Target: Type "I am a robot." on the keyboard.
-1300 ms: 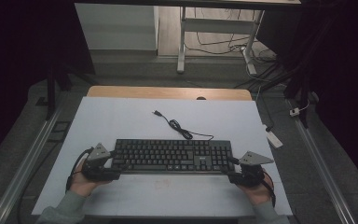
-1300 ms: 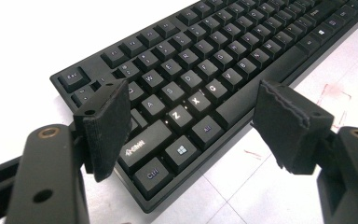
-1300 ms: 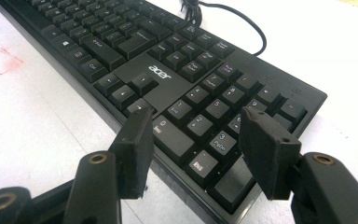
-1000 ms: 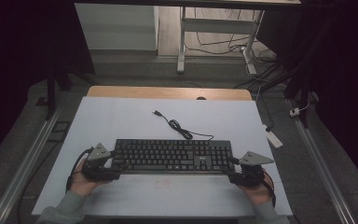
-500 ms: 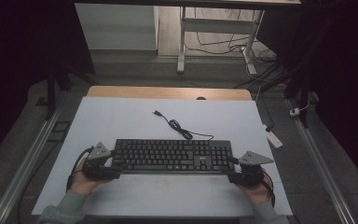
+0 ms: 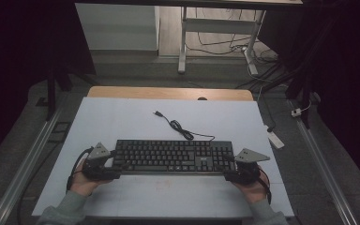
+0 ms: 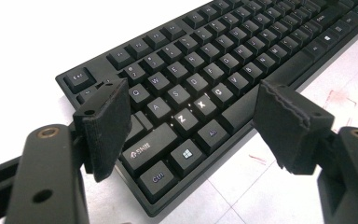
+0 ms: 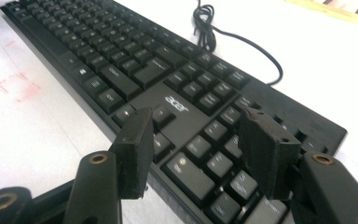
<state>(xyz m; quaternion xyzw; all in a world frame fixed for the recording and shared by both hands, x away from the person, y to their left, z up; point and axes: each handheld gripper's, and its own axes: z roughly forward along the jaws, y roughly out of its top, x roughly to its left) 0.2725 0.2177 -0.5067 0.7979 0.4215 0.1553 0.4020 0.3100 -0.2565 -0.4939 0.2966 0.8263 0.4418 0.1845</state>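
A black keyboard [image 6: 171, 157] lies flat on the white table [image 6: 122, 117], near its front edge. Its black cable [image 6: 178, 125] curls away toward the back and ends in a loose plug. My left gripper [image 6: 114, 168] sits at the keyboard's left end. In the left gripper view it [image 7: 193, 107] is open, jaws straddling the front left corner of the keyboard [image 7: 205, 79]. My right gripper [image 6: 229, 172] sits at the right end. In the right gripper view it [image 8: 196, 121] is open over the number pad of the keyboard [image 8: 168, 74], with the cable [image 8: 242, 39] beyond.
Faint red marks [image 6: 161, 183] show on the table in front of the keyboard. A wooden strip [image 6: 168, 93] runs along the table's far edge. A small white box [image 6: 275, 138] lies on the floor to the right. Metal rails [image 6: 28, 159] flank the table.
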